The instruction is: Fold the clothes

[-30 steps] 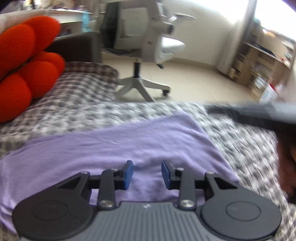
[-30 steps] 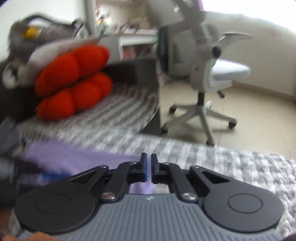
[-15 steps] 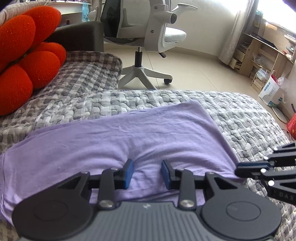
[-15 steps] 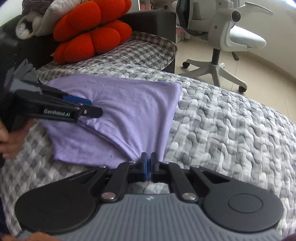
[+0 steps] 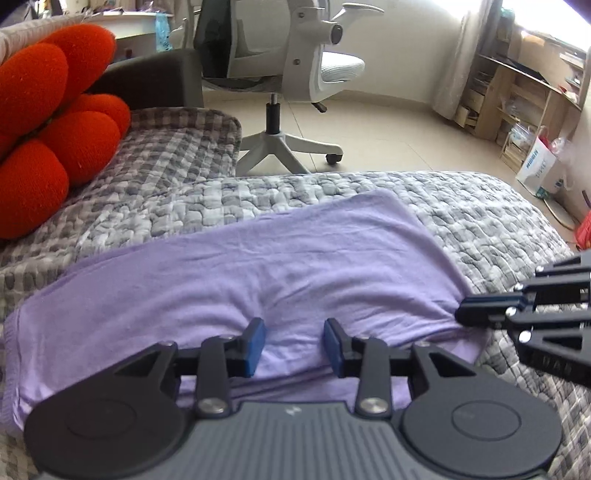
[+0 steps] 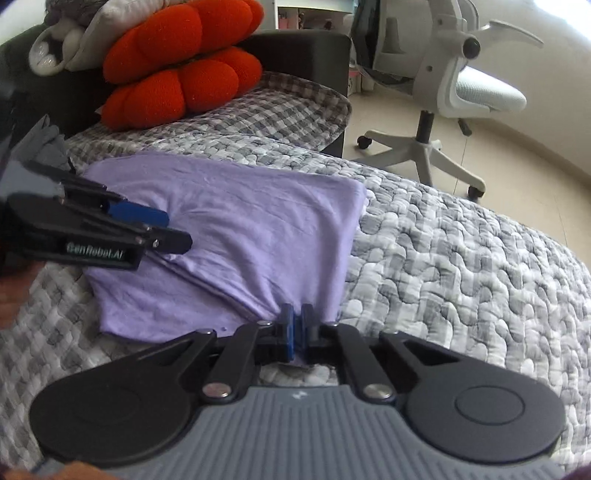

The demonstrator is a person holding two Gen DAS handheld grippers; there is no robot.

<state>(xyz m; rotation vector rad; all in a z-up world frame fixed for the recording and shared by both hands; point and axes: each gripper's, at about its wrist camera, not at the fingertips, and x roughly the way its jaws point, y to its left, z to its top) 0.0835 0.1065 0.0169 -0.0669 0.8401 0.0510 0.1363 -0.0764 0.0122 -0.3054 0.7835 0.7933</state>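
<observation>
Floor: pale beige tiles (image 5: 388, 147), lying bare and catching soft daylight.
Chair: white swivel office chair (image 5: 295, 66) standing on the tiles beyond the bed.
Bed cover: grey-white quilted blanket (image 6: 461, 258) spreading across the foreground.
Cushion: red lobed pillow (image 5: 48, 122) resting against the dark headboard (image 5: 155, 81).
Shelving: wooden shelf unit (image 5: 517, 99) standing by the right wall, holding clutter.
Light: bright daylight coming in at upper right, beside a pale curtain (image 5: 461, 59).

Your daylight pours from a blown-out window (image 5: 546, 14) at far right; shadows stay soft. Fisheye bends your frame edges, and both pictures are sharp.
</observation>
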